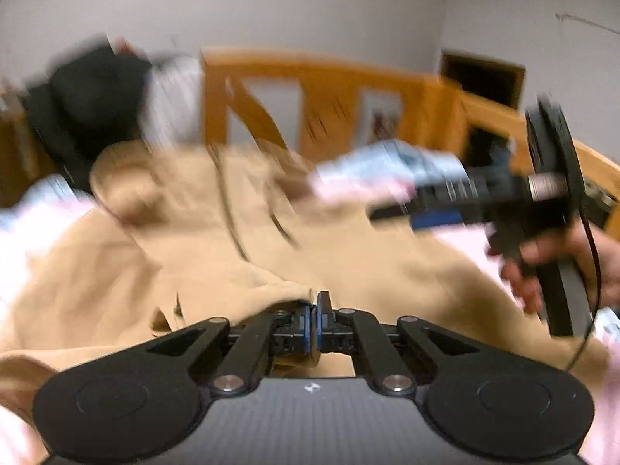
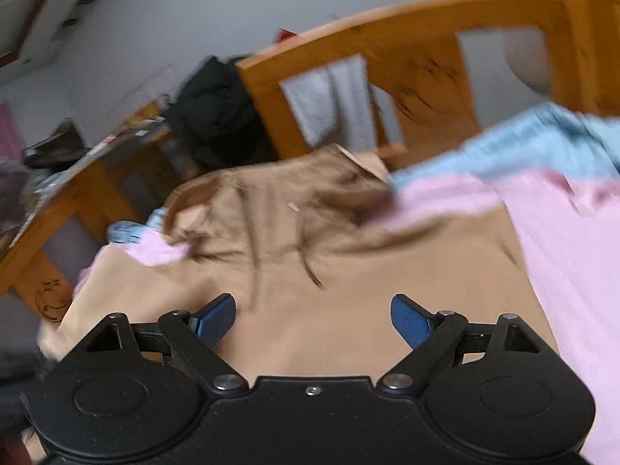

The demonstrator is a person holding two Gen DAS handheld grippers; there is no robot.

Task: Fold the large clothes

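Observation:
A large tan hooded garment (image 1: 348,240) lies spread on a pink-covered bed; it also shows in the right wrist view (image 2: 329,271). My left gripper (image 1: 314,310) is shut on a fold of the tan garment at its near edge. My right gripper (image 2: 313,316) is open and empty, hovering just above the garment's lower part. In the left wrist view the right gripper (image 1: 391,215) shows at the right, held by a hand (image 1: 542,267) above the garment. Both views are blurred by motion.
A wooden bed frame (image 1: 333,89) stands behind the garment, also in the right wrist view (image 2: 407,62). Dark clothes (image 1: 89,104) are piled at the far left. A pink sheet (image 2: 573,252) and a blue cloth (image 2: 523,143) lie to the right. A cluttered wooden table (image 2: 58,193) stands left.

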